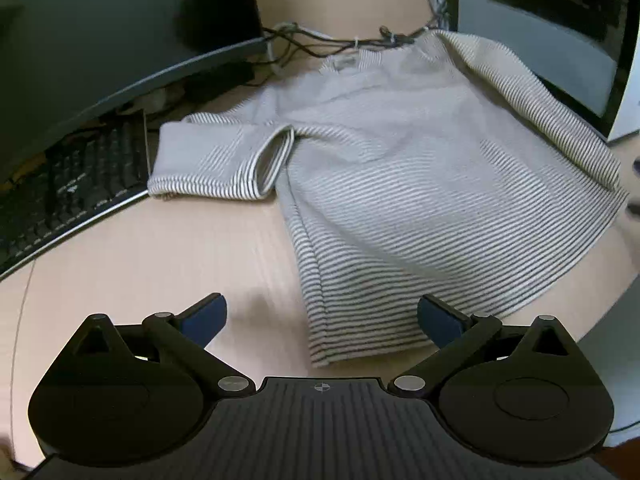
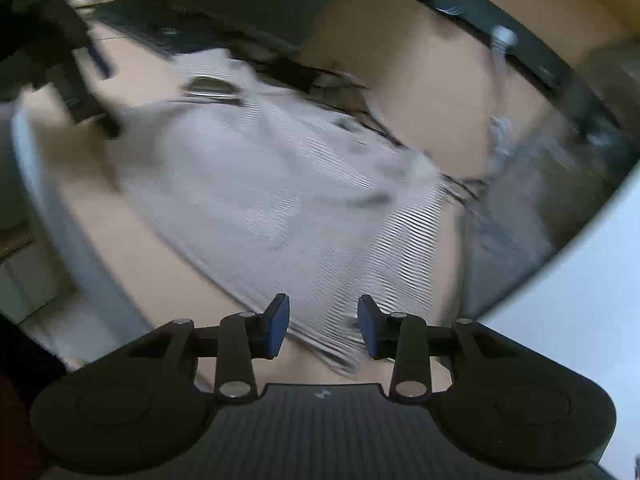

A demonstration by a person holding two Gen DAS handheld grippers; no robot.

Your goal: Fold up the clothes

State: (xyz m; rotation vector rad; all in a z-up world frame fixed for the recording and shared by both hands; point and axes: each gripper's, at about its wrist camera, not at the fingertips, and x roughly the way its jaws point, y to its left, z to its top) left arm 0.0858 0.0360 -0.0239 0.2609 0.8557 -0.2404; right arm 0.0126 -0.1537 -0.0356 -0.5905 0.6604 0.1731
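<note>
So the grey-and-white finely striped knit top (image 1: 400, 168) is lying spread on the pale beige wooden desk (image 1: 160, 264), neckline pointing away toward the tangle of dark cables (image 1: 320, 42) at the back, hem toward the camera. One sleeve is lying doubled across toward the black keyboard (image 1: 76, 192), cuff opening showing right next to the body panel, while the far side is draping up against the base of a dark monitor (image 1: 540, 40). That fits either a fold that's partway along or a shirt just laid out roughly, can't tell which from this. The left gripper (image 1: 322, 322) is hovering just short of the hem corner with its blue-padded fingers spread wide, holding nothing. The right gripper (image 2: 323, 326) is sitting about half open with a bit of hem showing between its pads, but that view is blurring badly so I can't tell if the pads are actually touching the fabric; doesn't look clamped to me. Handling-wise I'm guessing it's light, soft and floppy, a thin ribbed jersey that's going to sag and bunch rather than hold any shape, probably a bit stretchy too. The hem corners and the cuff look like the sane places to pinch, since the doubled stitched edges give the pads something thicker to bite on, and grabbing mid-panel would likely just be pulling up one layer.
</note>
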